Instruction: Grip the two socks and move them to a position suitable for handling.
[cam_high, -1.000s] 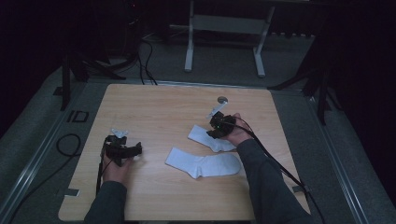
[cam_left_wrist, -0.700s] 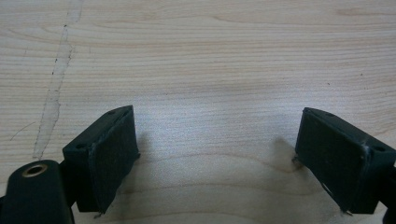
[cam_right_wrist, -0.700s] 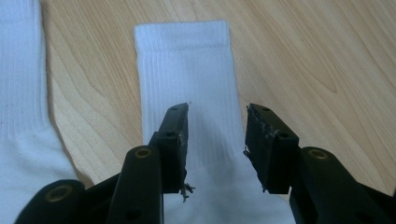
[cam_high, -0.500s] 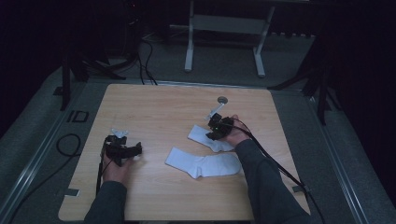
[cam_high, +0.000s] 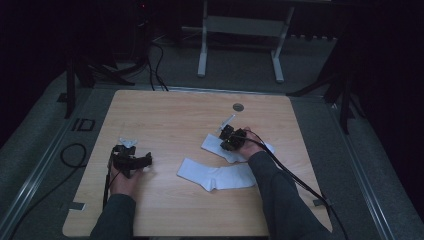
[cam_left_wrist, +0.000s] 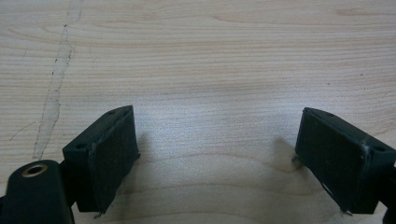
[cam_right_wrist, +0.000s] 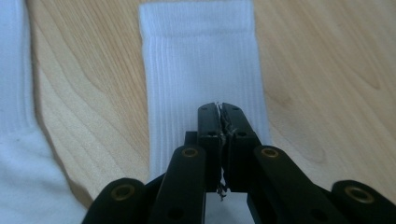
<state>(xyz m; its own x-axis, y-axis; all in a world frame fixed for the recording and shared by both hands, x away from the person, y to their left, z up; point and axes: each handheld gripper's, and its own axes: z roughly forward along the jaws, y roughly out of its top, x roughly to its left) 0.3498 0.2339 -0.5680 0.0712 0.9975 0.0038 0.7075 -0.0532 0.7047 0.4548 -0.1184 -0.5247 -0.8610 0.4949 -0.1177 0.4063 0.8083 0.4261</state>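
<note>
On the counter (cam_high: 165, 115) we see two socks: one sock (cam_high: 216, 175) near centre at five o'clock, the other sock (cam_high: 214, 144) just behind it at two o'clock. Our right gripper (cam_high: 231, 139) sits on that far sock; our left gripper (cam_high: 131, 161) lies well apart at eight o'clock.

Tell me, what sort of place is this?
Probably a lab or recording studio: a bare wooden table in a dark room, cables across grey carpet, and hand-held grippers working on white socks.

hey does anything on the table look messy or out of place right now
Nothing looks damaged or spilled. Two white socks lie loose on the wooden table: the far sock under the right gripper, the near sock flat beside it, unpaired.
</note>
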